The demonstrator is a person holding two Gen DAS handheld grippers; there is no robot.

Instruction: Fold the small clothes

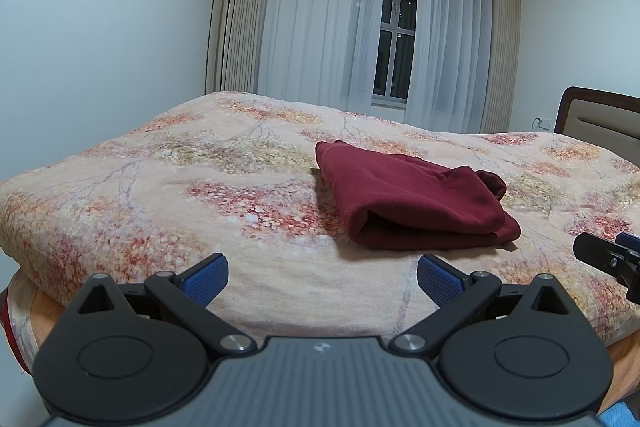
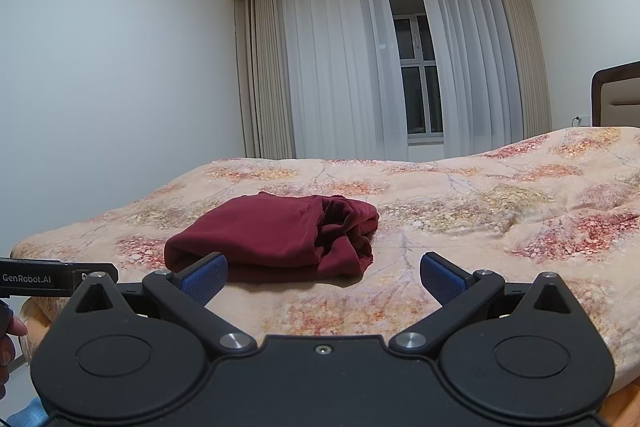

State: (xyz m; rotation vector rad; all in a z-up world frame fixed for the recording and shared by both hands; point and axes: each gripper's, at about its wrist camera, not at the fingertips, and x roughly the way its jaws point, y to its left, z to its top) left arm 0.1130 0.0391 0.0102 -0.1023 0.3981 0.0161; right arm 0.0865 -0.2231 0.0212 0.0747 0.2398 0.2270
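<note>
One dark red garment (image 1: 412, 203), folded, on the bed. One bed, under one floral bedspread (image 1: 200, 187). One headboard (image 1: 600, 115) at the right. One window (image 1: 394, 39), flanked by two sheer white curtain panels (image 1: 320, 19) and two beige ones outside those. One wall socket (image 1: 545, 123). Two grippers: left gripper (image 1: 322, 277), right gripper (image 2: 323, 277), two blue-padded fingers each.

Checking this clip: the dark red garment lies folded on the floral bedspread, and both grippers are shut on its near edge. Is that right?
Not quite. The dark red garment does lie folded on the floral bedspread, but both wrist views show the left gripper and the right gripper open, fingers spread and holding nothing, short of the cloth.
</note>
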